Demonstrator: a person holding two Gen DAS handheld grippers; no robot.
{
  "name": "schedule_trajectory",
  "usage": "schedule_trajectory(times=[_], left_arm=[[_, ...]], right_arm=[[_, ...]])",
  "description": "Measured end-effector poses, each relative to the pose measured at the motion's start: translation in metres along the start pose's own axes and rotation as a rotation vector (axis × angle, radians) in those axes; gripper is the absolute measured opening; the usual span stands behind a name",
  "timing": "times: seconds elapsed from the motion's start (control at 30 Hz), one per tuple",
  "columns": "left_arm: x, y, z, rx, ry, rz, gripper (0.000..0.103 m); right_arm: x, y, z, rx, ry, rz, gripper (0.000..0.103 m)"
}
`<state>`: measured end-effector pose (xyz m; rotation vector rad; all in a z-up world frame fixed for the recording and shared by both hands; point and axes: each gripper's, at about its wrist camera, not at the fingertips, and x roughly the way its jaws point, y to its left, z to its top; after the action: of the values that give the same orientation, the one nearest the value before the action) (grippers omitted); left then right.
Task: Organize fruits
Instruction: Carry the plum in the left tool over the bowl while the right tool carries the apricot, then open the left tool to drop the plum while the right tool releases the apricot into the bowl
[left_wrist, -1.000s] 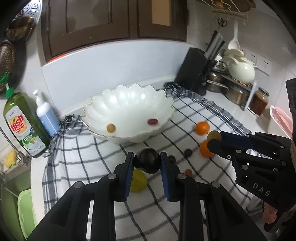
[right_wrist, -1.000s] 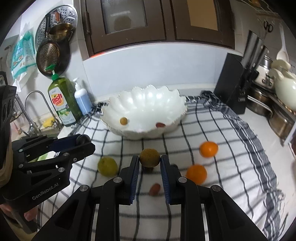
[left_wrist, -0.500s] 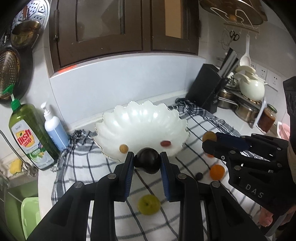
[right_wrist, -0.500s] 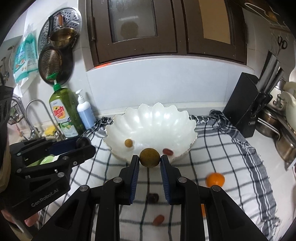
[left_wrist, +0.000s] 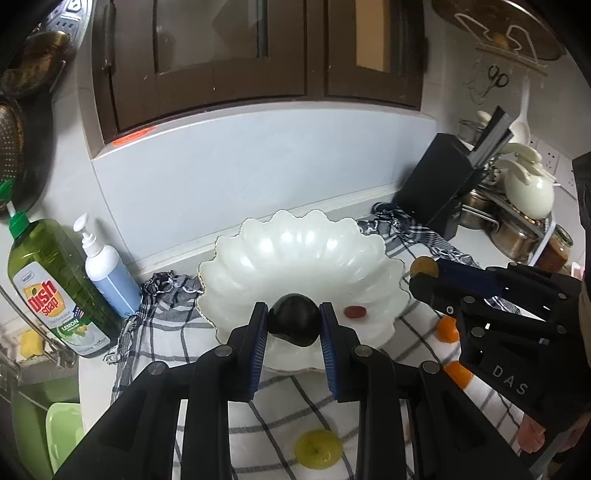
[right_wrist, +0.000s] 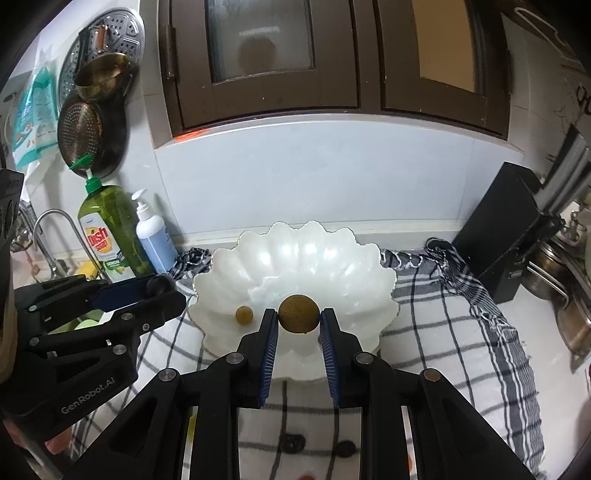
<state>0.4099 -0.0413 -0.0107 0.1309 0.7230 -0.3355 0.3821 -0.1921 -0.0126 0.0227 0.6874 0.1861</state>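
Your checked cloth (right_wrist: 461, 332) carries the scalloped white bowl (left_wrist: 295, 251), the goal of this delivery step. Your left gripper (left_wrist: 293, 325) is clamped on a dark plum (left_wrist: 294, 324), your right gripper (right_wrist: 298, 319) on a brownish fruit (right_wrist: 298, 313), both poised at the near rim. Next, reach over the basin and let go gently.

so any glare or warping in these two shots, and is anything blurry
Left wrist view: bright glare patches on the white bowl, strong fisheye bending of the cabinet edge, black corner vignette, dark fruit sharp. Right wrist view: the same sheen on the bowl, curved backsplash line, brown fruit crisp, no motion blur.
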Motion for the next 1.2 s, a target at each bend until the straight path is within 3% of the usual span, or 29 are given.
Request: schedule_trajectory(times=[0.63, 0.83, 0.97, 1.2], left_arm=[[0.087, 0.023, 0.054, -0.054, 0.136, 0.008, 0.028], [0.12, 0.03, 0.058, -0.085, 0.198, 0.009, 0.028], [0.138, 0.034, 0.058, -0.128, 0.245, -0.029, 0.028], [0.152, 0.034, 0.058, -0.135, 0.272, -0.022, 0.029]], right_arm=[[0.096, -0.038, 0.041, 0.048, 0.171, 0.032, 0.025], [0.121, -0.044, 0.044, 0.045, 0.231, 0.012, 0.025], [0.136, -0.05, 0.045, 0.061, 0.278, 0.008, 0.025], [0.151, -0.056, 0.046, 0.065, 0.313, -0.001, 0.025]])
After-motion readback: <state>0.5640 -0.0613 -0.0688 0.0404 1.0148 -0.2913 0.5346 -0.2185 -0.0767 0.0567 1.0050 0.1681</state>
